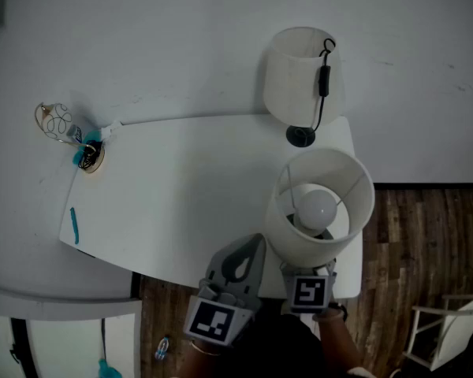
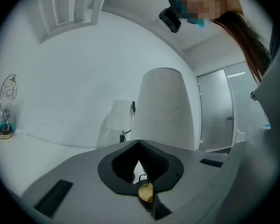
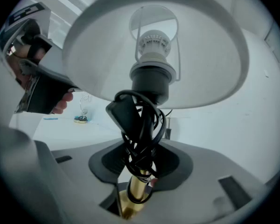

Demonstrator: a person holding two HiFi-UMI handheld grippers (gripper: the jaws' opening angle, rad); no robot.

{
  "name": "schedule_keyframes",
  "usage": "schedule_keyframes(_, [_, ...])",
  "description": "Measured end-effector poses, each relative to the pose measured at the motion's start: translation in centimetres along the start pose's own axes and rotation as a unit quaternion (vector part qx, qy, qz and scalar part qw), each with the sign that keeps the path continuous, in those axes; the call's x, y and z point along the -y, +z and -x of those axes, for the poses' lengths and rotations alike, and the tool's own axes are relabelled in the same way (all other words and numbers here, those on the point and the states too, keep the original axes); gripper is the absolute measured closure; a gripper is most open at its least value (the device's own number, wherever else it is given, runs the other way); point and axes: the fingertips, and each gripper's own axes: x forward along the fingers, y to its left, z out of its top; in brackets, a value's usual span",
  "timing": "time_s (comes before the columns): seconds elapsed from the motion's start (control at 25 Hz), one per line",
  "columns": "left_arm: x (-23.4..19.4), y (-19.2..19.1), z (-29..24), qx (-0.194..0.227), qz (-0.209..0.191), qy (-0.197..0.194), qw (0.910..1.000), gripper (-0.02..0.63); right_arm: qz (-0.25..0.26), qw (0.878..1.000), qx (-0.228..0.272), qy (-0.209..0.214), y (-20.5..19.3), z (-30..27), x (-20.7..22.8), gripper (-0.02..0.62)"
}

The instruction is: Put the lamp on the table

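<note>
The lamp (image 1: 356, 186) is at the near right corner of the white surface (image 1: 181, 187), its white shade open to the head view and the bulb (image 1: 314, 208) showing inside. The shade hides its foot, so whether it rests on the surface cannot be told. In the right gripper view, the lamp's brass stem (image 3: 135, 192) rises between the jaws of the right tool (image 3: 139, 158), with a black cord (image 3: 139, 136) wound in a bundle round it just below the socket. The jaws stand apart on either side of the stem and do not clamp it.

The left tool (image 1: 254, 246) is just left of the lamp, over the near edge of the surface, its jaws closed tip to tip with nothing between them.

A second lamp (image 1: 296, 73) with a white shade and a dark foot stands at the far right edge. A wire ornament (image 1: 57, 120) sits at the far left corner. Wooden floor (image 1: 414, 242) shows to the right.
</note>
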Motion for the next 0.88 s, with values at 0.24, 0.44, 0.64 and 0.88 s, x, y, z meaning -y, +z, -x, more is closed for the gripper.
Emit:
schedule_keyframes(0.24, [0.2, 0.1, 0.4, 0.001, 0.0, 0.005, 1.0, 0.603, -0.006, 1.0, -0.004, 0.008, -0.1, 0.4, 0.0, 0.443])
schedule_keyframes(0.44, [0.4, 0.0, 0.8, 0.002, 0.002, 0.011, 0.9999, 0.603, 0.003, 1.0, -0.008, 0.014, -0.3, 1.1, -0.1, 0.431])
schedule_keyframes(0.64, [0.7, 0.2, 0.9, 0.002, -0.003, 0.016, 0.9999, 0.603, 0.0, 1.0, -0.011, 0.018, -0.2, 1.7, 0.1, 0.425])
schedule_keyframes(0.88, [1.5, 0.5, 1.5, 0.007, -0.005, 0.021, 0.9997, 0.603, -0.002, 1.0, -0.007, 0.03, -0.3, 2.9, 0.0, 0.425])
